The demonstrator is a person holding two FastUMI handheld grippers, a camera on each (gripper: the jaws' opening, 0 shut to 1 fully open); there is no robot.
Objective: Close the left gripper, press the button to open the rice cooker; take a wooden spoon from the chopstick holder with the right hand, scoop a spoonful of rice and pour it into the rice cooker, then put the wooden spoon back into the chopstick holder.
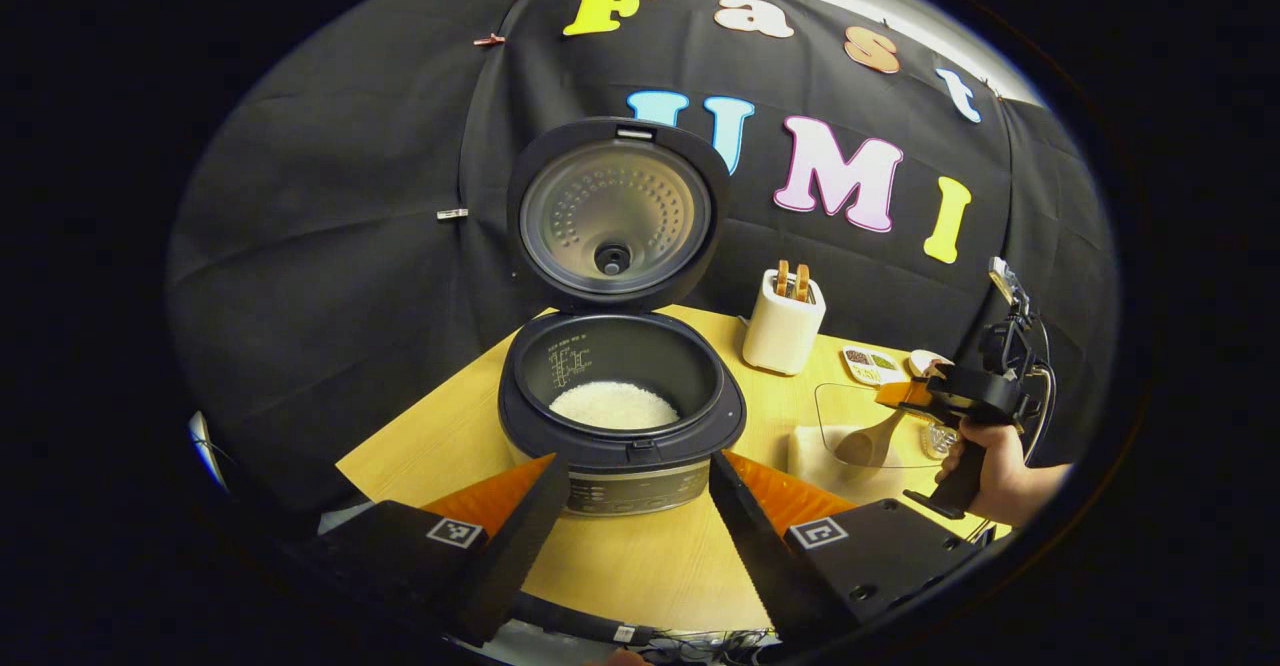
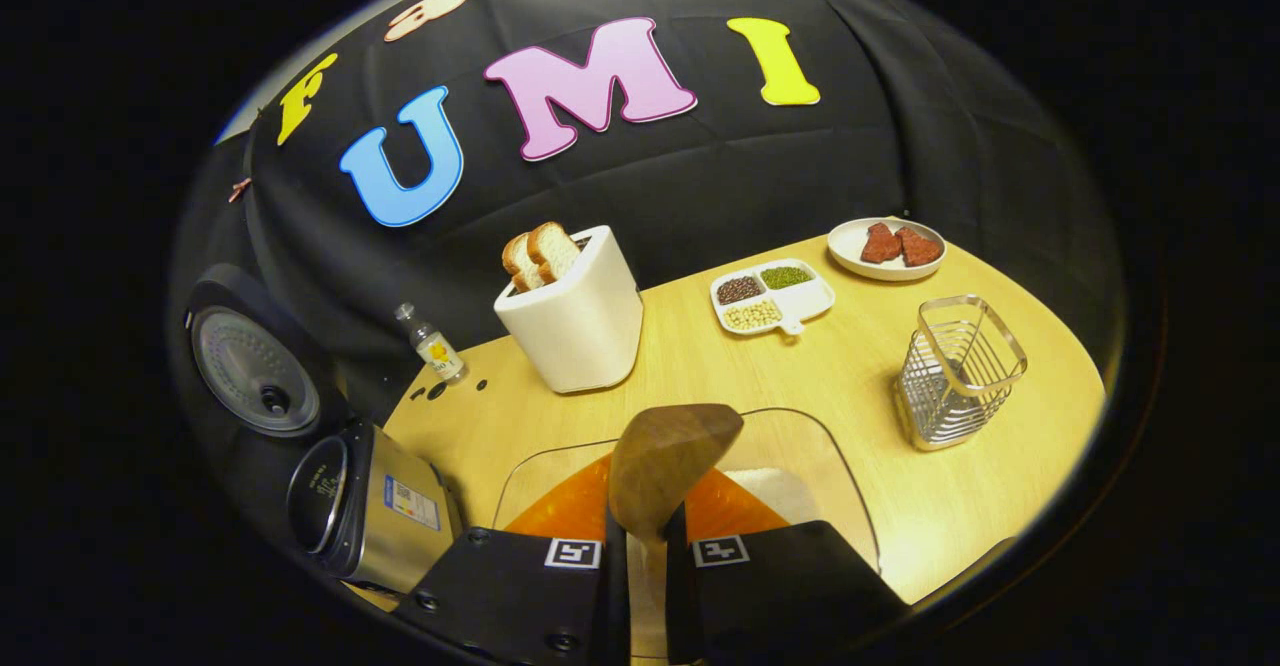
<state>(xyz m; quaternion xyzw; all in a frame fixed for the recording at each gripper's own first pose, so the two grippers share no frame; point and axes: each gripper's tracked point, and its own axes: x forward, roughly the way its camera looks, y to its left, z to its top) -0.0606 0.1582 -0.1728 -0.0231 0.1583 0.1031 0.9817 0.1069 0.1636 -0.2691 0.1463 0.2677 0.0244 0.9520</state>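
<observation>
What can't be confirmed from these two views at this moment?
- Whether the spoon carries rice: the right gripper view shows only the bowl's back.
- Rice container contents: right gripper view, largely behind the spoon and right tool.
- Markings inside the cooker pot: too small in the left gripper view.
- Holder contents: the wires make its bottom hard to read in the right gripper view.

A light wooden table (image 2: 860, 386) carries everything. The white toaster (image 2: 575, 321), loaded with bread slices, is taken as the landmark. To its left, a small bottle (image 2: 430, 344) is stood, and farther left the open rice cooker (image 2: 365, 516). To its right, a divided dish of beans (image 2: 770, 298) is placed, then a plate of meat (image 2: 888, 246) and a wire chopstick holder (image 2: 955, 371). In front of it, a clear rice container (image 2: 800, 466) is set.
</observation>
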